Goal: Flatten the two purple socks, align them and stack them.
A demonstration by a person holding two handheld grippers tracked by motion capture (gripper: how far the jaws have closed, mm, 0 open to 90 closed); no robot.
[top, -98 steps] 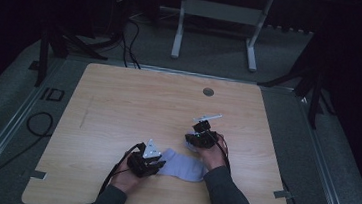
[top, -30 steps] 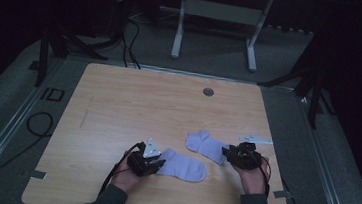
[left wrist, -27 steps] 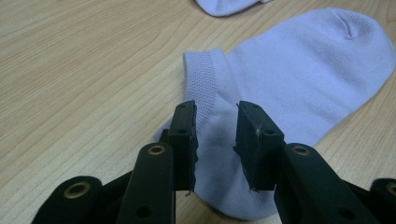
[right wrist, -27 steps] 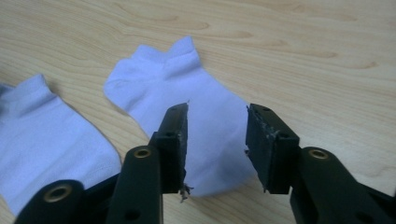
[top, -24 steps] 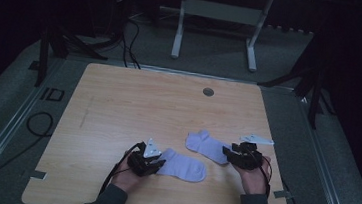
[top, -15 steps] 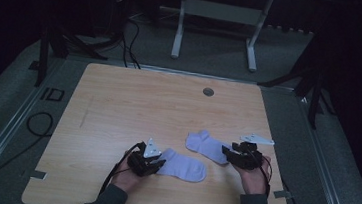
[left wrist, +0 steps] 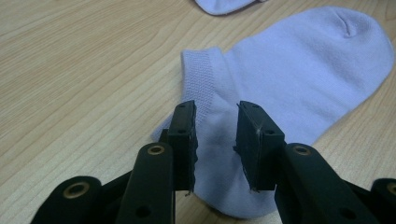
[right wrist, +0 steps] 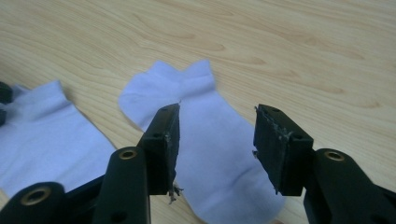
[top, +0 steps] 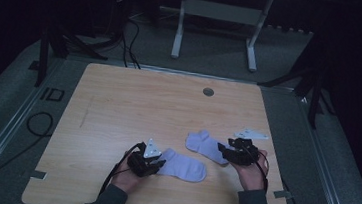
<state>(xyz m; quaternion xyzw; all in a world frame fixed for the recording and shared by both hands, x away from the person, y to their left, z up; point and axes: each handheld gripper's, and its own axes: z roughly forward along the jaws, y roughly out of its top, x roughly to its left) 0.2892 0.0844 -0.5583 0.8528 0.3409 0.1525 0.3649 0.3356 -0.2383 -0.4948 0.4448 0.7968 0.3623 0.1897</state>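
On the near half of the table [top: 118, 106], as I read the high view, two pale socks lay flat and apart: the near sock [top: 183, 165] just beside the left gripper [top: 153, 166], and the far sock [top: 207, 145] angled up and away from the right gripper [top: 221, 150]. The ground beyond them was bare wood up to a small round grommet [top: 208, 91], with the near table edge close under both forearms, so I judged the free room for moving to lie forward and to the left. In the left gripper view, the left gripper [left wrist: 215, 135] stood over the near sock [left wrist: 289, 70] at its ribbed cuff, jaws apart with cloth showing in the gap and no pinch raised, so I logged it as not gripping. A corner of the far sock [left wrist: 224, 4] showed at the top edge. In the right gripper view, the right gripper [right wrist: 217, 147] had just been spreading its jaws, which stood wide above the far sock [right wrist: 205, 140], its foot between them but untouched; the near sock [right wrist: 46, 135] lay to one side. I judged both socks light, soft and limp, unlikely to slip yet certain to droop and fold when lifted. The cuff hem, being thicker, looked the soundest hold.
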